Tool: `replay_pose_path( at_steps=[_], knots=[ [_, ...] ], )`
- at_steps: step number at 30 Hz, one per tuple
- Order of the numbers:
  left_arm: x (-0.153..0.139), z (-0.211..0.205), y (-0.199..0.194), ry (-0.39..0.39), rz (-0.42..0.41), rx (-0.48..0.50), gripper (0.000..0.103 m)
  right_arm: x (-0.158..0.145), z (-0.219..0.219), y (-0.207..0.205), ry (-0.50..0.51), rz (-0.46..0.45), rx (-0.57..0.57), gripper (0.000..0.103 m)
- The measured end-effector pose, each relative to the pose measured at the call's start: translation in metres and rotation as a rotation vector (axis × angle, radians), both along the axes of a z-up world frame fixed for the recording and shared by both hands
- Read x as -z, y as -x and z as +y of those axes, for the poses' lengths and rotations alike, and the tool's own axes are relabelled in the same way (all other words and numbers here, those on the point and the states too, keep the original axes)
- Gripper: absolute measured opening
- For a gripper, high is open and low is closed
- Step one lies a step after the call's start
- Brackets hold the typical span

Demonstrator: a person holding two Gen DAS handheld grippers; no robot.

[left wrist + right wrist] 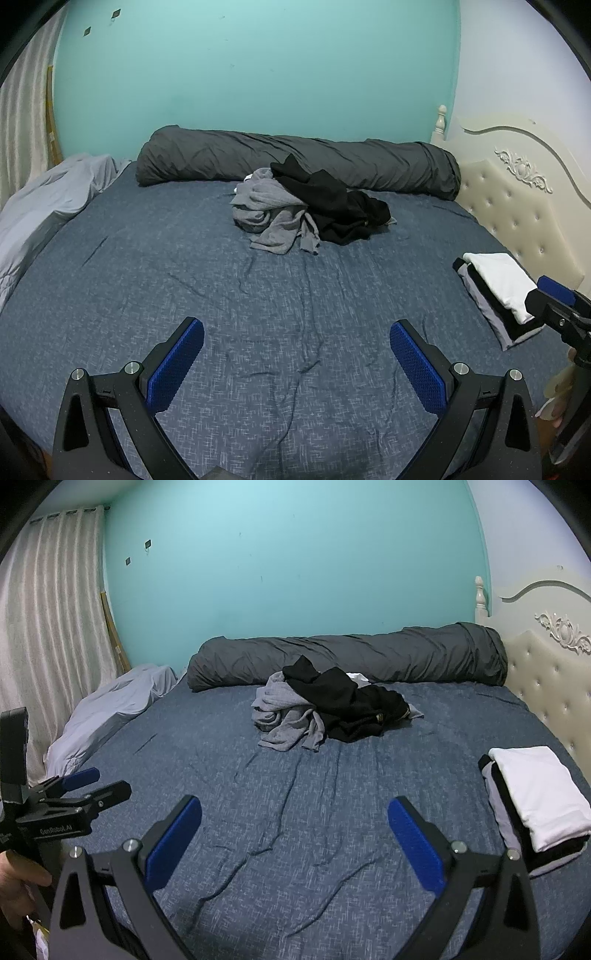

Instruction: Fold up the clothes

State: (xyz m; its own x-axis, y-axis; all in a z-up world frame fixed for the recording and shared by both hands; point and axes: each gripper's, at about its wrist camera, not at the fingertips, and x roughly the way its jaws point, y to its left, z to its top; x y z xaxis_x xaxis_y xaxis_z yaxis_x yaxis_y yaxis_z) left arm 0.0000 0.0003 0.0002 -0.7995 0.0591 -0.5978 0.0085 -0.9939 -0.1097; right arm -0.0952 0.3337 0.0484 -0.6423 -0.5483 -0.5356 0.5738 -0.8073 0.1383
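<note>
Left wrist view shows part of the job done: a folded stack (496, 291), white piece on top, lies at the bed's (258, 332) right edge near the headboard (517, 206). What is left is the crumpled heap in the middle, a grey garment (269, 214) tangled with a black garment (340, 210), just in front of the dark bolster (295, 155). The left tongs (297, 363) and right tongs (293, 843) both stand wide and empty over bare sheet, well short of the heap.
</note>
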Motion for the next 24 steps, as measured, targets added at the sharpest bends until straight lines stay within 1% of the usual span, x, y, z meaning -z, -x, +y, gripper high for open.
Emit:
replay_pose_path(
  at_steps=[7,15,24],
  knots=[
    [-0.0042,0.0065,0.0002,0.014,-0.007,0.005,0.103,0.0018,0.0003,0.0002,0.001,0.004,0.0,0.101],
    [-0.0053,0.0065,-0.0006,0.0,0.004,0.009,0.103,0.0016,0.0054,0.003,0.0,-0.003,0.003,0.101],
    [-0.0073,0.007,-0.0022,0.001,0.014,0.012,0.103,0.0009,0.0075,0.0011,-0.007,0.001,0.005,0.101]
  ],
)
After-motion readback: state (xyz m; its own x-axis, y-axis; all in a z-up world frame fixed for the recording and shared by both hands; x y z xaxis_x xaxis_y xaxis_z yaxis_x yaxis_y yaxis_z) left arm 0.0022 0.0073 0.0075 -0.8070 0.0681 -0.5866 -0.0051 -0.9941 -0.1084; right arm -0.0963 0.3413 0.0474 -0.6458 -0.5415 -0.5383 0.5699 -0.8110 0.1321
